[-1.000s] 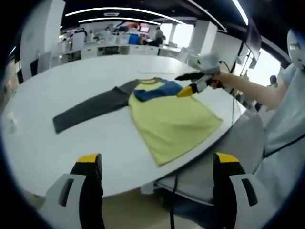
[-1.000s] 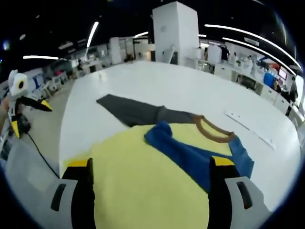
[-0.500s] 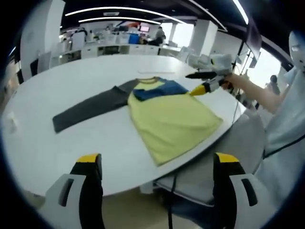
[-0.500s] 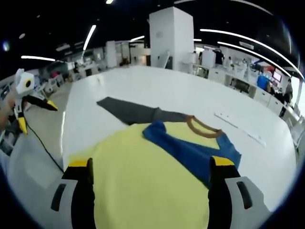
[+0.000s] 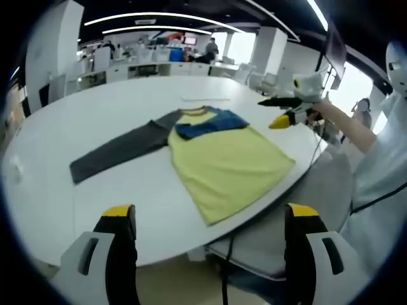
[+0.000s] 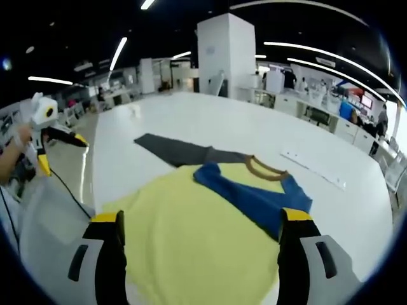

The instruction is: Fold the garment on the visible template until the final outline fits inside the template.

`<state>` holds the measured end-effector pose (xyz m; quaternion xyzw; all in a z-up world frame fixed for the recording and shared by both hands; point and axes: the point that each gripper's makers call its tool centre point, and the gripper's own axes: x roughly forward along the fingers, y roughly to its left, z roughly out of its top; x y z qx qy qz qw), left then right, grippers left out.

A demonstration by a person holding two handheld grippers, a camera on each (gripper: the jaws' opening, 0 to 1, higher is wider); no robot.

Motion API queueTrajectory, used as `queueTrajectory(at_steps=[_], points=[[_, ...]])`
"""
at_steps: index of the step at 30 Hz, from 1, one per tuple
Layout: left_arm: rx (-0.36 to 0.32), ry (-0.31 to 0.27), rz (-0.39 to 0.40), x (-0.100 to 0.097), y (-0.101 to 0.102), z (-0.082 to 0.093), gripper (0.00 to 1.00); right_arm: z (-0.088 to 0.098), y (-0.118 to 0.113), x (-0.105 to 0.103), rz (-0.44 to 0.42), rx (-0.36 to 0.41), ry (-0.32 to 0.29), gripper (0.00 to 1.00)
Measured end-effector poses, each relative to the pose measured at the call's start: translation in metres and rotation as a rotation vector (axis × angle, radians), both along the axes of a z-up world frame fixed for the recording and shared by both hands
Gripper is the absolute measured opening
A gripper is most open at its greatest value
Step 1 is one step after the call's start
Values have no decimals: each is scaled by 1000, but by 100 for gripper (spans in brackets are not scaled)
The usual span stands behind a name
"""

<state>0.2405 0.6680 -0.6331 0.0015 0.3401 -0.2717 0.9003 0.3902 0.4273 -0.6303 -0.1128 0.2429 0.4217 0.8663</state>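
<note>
Your left gripper (image 5: 210,254): jaws spread, empty, held off table (image 5: 95,101) edge. Your right gripper (image 6: 200,254): jaws apart, empty, above shirt (image 6: 210,235) hem. Shirt flat on table, blue sleeve (image 6: 254,197) folded across chest, grey sleeve (image 5: 117,149) stretched outward. White strip (image 6: 315,170) lies beyond collar.

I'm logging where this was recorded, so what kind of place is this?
Most likely an open-plan office: rows of desks behind, strip ceiling lights, and a large white table holding the shirt.
</note>
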Motion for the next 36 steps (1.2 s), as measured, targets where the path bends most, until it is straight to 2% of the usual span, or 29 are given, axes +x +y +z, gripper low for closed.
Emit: queueTrajectory(at_steps=[10, 19, 32, 36], points=[[9, -16, -3, -2, -1, 5, 94, 16, -11, -21, -8, 20, -16, 100], [8, -34, -8, -3, -5, 10, 94, 23, -25, -42, -31, 35, -18, 100], [21, -46, -41, -7, -12, 12, 94, 20, -37, -71, -55, 44, 4, 100], [68, -28, -62, -3, -9, 8, 93, 19, -36, -80, -54, 38, 10, 100]])
